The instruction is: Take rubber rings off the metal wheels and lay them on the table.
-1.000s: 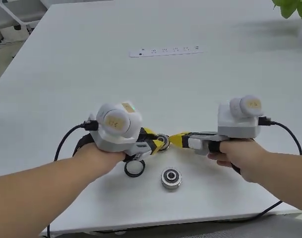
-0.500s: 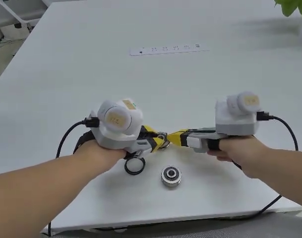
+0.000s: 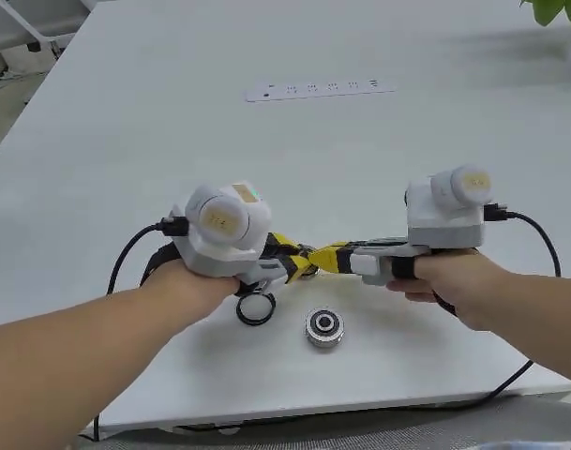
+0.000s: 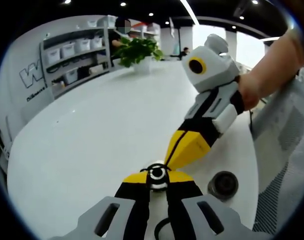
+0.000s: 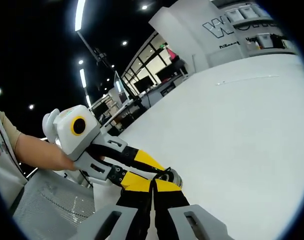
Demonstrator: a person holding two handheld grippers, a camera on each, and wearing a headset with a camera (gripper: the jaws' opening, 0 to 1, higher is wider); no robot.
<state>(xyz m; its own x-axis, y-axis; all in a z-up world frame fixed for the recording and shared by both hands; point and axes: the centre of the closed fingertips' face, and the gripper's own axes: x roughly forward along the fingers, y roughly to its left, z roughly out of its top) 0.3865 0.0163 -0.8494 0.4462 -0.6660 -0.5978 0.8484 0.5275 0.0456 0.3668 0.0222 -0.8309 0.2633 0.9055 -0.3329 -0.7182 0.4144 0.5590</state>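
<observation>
White matte worktop, with a long flat power strip towards its far edge. Near the front edge the two hand-held tools meet tip to tip above the surface.

Left tool: its black-and-yellow jaws are closed onto a small metal wheel, gripping it by its flat faces with the rim towards the other tool. Right tool: its jaws are pressed together, with the tips at that wheel's rim (whether an edge of rubber is pinched between them is too small to tell).

Step in hand, as judged: stripping the rubber ring from the held wheel. The next move probably calls for the left tool to keep the wheel steady while the right tool catches the elastic band and peels it over the rim.

Second wheel: a short shiny disc with a dark bore, lying flat by the front edge. It appears to have a dark band around it.

Loose rubber ring: a thin, black, supple hoop lying flat on the worktop just beside the second wheel, below the left tool.
</observation>
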